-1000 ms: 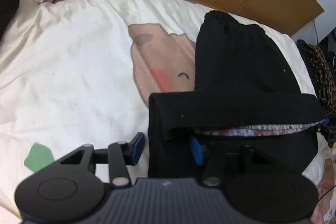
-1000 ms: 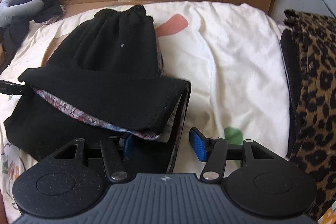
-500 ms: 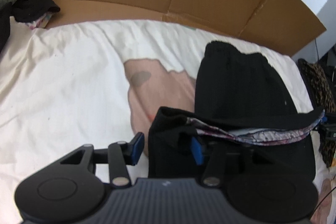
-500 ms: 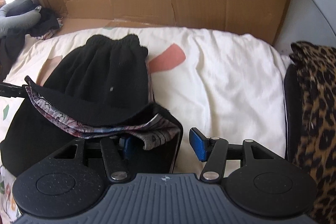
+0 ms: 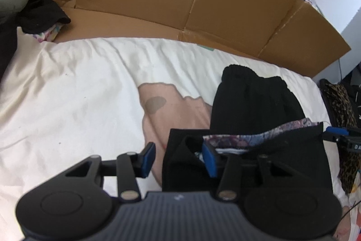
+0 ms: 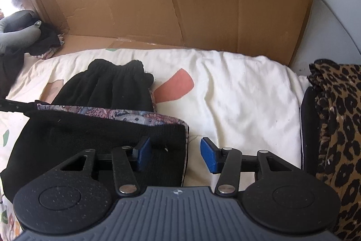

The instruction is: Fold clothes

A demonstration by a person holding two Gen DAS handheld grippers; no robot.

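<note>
Your left tool (image 5: 179, 158) has its two blue ribbed pads (image 5: 147, 158) set partly apart, and they have just been closing; the near left corner of the black knit garment (image 5: 259, 103) sits between them, with the right pad tucked into the fold and the left pad standing clear over the bedsheet (image 5: 79, 94), so you cannot tell whether the cloth is pinched. Your right tool (image 6: 173, 154) has also just been narrowing; the garment's near right corner lies between its pads (image 6: 208, 157), the left pad on the black knit, the right pad off it over the sheet. The garment is soft, ribbed and dull black, folded over just ahead of both tools, its gathered elastic band at the far end, and a thin floral-print lining (image 6: 126, 115) showing along the raised edge. The sheet is creased cream cotton with flat pink and green shapes. Beyond it stands plain brown corrugated cardboard (image 6: 203, 6). Right of the right tool lies leopard-print fabric (image 6: 338, 128). No writing is readable
</note>
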